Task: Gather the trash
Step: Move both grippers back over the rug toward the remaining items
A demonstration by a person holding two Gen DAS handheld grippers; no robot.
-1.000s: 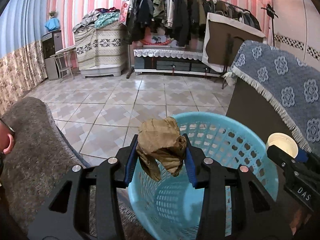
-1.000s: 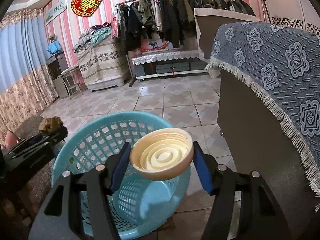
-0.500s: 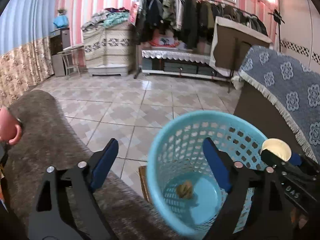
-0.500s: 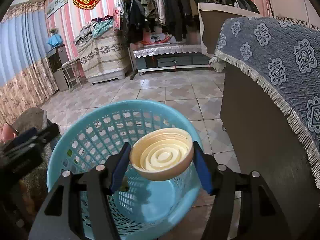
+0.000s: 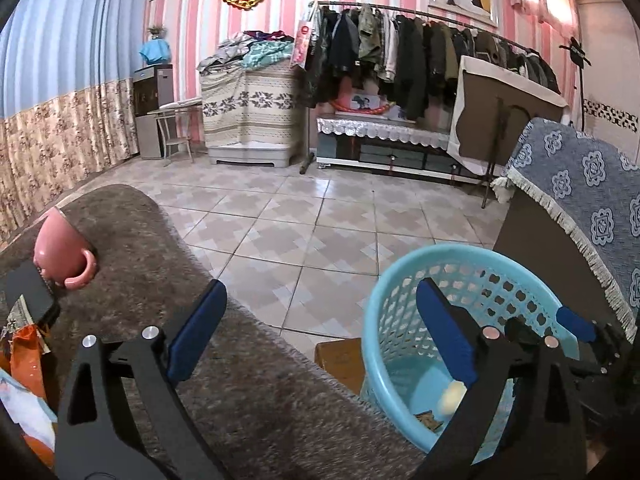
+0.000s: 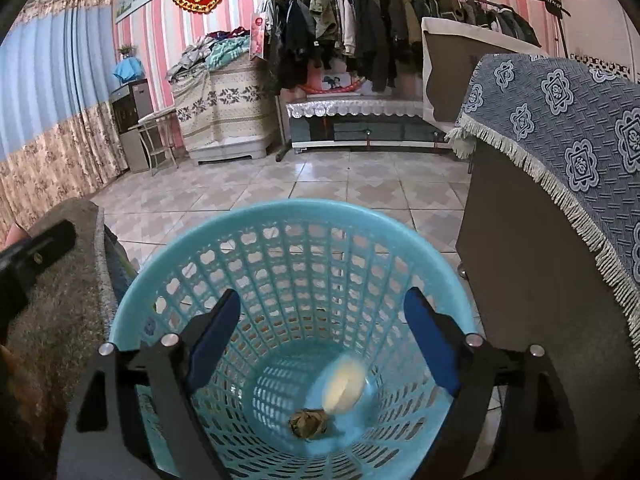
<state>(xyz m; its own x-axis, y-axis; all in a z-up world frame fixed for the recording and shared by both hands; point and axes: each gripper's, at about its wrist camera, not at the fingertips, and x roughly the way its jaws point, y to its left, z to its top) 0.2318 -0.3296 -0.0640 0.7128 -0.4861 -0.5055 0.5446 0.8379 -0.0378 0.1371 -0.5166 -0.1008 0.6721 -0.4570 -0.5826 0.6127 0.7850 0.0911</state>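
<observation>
Brown shaggy fabric [image 5: 248,392] covers the surface at the left, with a pink mug [image 5: 62,252] lying on its side on it and orange and pale wrappers [image 5: 24,364] at the left edge. Over this fabric hangs the left gripper [image 5: 320,332], its jaws just opened wide with nothing between them. Beige patterned floor tiles [image 5: 304,220] run back to a pink striped wall, a cloth-covered chest [image 5: 246,108] and a rail of dark coats [image 5: 404,48]. Farther right stands the light-blue mesh basket [image 6: 288,224]; a crumpled brown paper wad [image 6: 309,423] and a blurred cream plastic lid [image 6: 343,383] are inside, near its bottom. Above it the right gripper [image 6: 324,340] has just released, empty. A blue fringed cloth [image 6: 560,120] drapes dark furniture at the right.
</observation>
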